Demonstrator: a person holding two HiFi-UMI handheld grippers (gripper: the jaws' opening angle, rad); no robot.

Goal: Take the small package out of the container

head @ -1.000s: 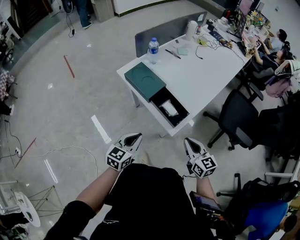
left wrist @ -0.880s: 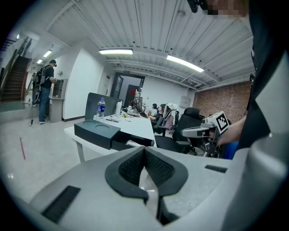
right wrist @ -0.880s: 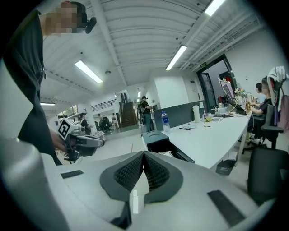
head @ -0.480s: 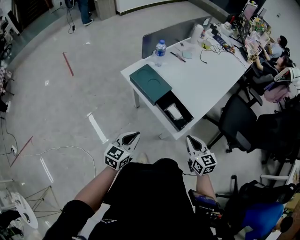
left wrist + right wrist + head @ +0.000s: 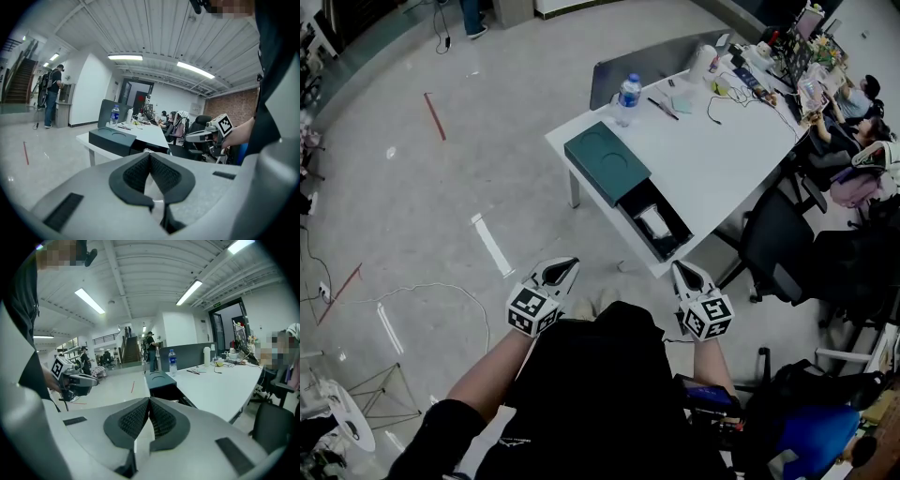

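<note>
Fig. | you are holding left gripper (image 5: 563, 271) and right gripper (image 5: 681, 270) pressed together, empty, well short of container (image 5: 605, 161) | risk: arriving unopened, you are likely shoving small package (image 5: 653, 222) aside.

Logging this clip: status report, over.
Left gripper shut, empty; right gripper shut, empty; both short of table. Package in open container. Nothing blocking.

No legible words or numbers anywhere, only black-and-white square marker patterns on the cube of the left gripper (image 5: 562, 270) and of the right gripper (image 5: 685, 270), blue label on the water bottle (image 5: 628, 96) far ahead of both, too small to read
</note>
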